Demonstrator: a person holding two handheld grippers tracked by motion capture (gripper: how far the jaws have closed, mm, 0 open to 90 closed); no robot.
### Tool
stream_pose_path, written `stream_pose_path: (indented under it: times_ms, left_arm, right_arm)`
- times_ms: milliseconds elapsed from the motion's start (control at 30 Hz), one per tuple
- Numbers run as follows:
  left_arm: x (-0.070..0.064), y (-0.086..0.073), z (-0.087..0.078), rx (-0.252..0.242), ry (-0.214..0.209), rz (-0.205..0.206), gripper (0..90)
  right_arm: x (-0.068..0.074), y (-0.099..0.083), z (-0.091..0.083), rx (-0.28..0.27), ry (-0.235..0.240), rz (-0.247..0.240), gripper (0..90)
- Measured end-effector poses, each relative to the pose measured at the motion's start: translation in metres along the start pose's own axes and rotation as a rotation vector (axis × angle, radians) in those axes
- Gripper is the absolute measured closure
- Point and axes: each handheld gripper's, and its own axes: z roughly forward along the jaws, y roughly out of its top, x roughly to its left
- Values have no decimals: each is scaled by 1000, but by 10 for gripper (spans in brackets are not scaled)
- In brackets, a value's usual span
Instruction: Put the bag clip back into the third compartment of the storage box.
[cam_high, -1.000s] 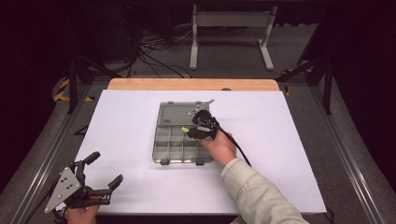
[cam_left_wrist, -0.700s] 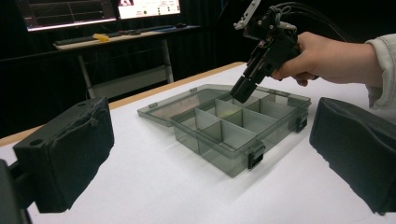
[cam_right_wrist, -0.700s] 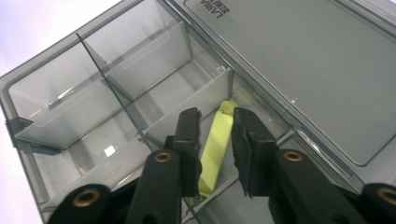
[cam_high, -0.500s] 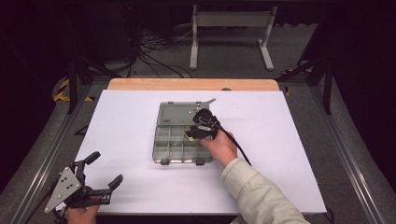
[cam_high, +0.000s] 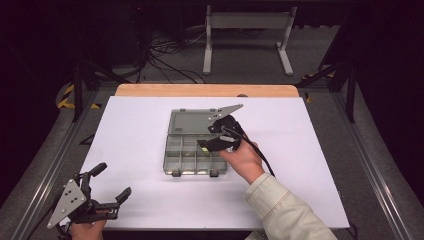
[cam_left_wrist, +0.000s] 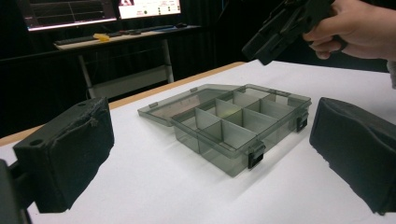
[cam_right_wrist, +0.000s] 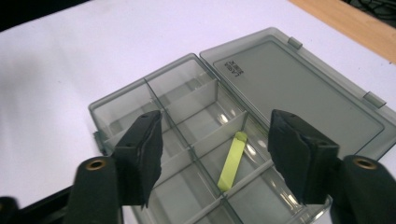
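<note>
Presumably the thing to be handled is the yellow-green strip (cam_right_wrist: 232, 160), which lies flat in one of the middle compartments of the open compartment box (cam_high: 172, 162), slanting against a divider. It looks thin and light, likely plastic or rubber; whether it bends I cannot tell. Lying on a smooth floor between low walls, it would be awkward to pinch from above, so a grip across its narrow width near the middle, with the fingers dropping along the compartment's length, seems best. The box itself is smoky, translucent plastic, light enough to slide on the white desk (cam_high: 135, 135) if nudged, its lid (cam_right_wrist: 299, 84) folded flat behind.

Over the box hovers the right gripper (cam_right_wrist: 215, 161), fingers spread wide and holding nothing, the strip lying between them in its own view. The left gripper (cam_high: 107, 186) rests near the desk's front left corner, well apart from the box, fingers also released.
</note>
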Motion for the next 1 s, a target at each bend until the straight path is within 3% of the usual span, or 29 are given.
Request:
stream_pose_path:
  times_ms: [167, 500, 1000]
  left_arm:
    - [0, 0, 1, 3, -2, 7, 4]
    - [-1, 0, 1, -2, 0, -1, 4]
    - [-1, 0, 1, -2, -1, -2, 5]
  right_arm:
    - [8, 0, -17, -39, 6, -14, 291]
    - [15, -3, -39, -65, 14, -45, 220]
    - [18, -25, -86, -160, -55, -76, 25]
